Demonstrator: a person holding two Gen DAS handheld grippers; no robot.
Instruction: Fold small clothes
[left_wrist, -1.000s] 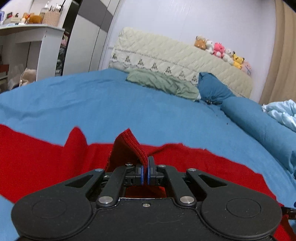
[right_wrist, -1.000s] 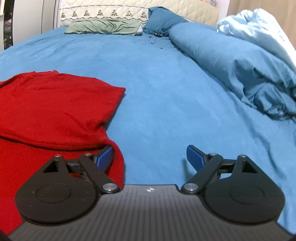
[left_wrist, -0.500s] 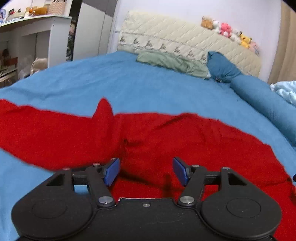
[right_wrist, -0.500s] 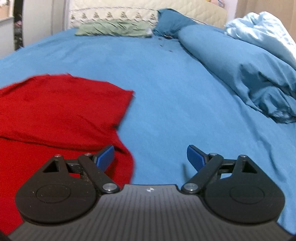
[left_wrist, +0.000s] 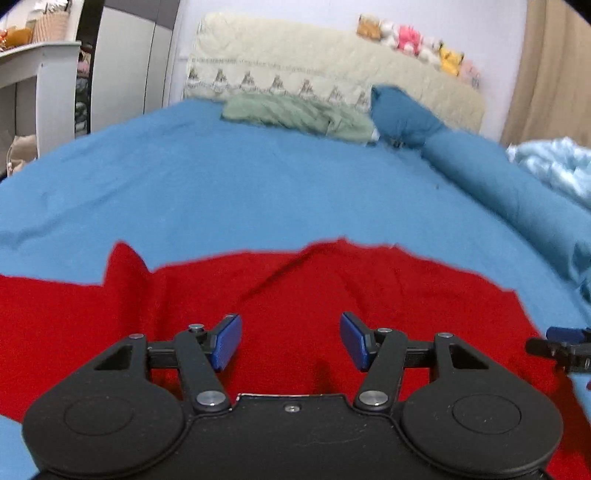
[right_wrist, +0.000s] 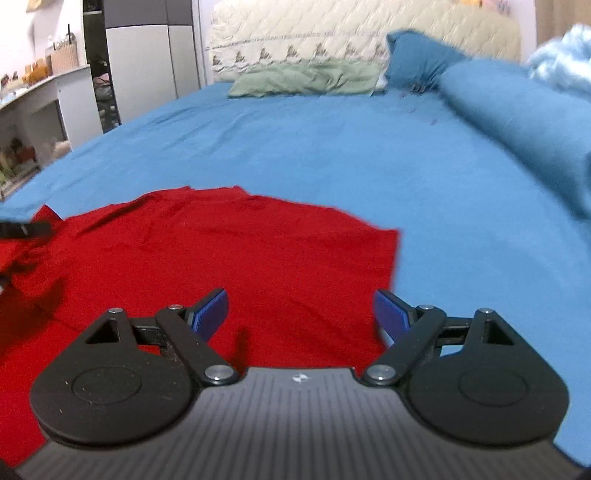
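Observation:
A red garment (left_wrist: 332, 288) lies spread flat on the blue bed sheet (left_wrist: 240, 192). My left gripper (left_wrist: 290, 341) is open and empty just above the garment's middle. In the right wrist view the same red garment (right_wrist: 240, 258) lies below my right gripper (right_wrist: 300, 315), which is open and empty over the garment's right part, near its right edge. The tip of the right gripper shows at the right edge of the left wrist view (left_wrist: 561, 345). The tip of the left gripper shows at the left edge of the right wrist view (right_wrist: 24, 229).
A green pillow (left_wrist: 299, 116) and a dark blue pillow (left_wrist: 402, 114) lie by the quilted headboard (left_wrist: 332, 70). A rolled blue duvet (right_wrist: 524, 122) and a light blue blanket (left_wrist: 557, 166) lie on the right. White shelves (right_wrist: 40, 103) stand to the left.
My left gripper let go of the red fold and opened; the cloth now lies flat. My right gripper stayed open and moved left over the garment.

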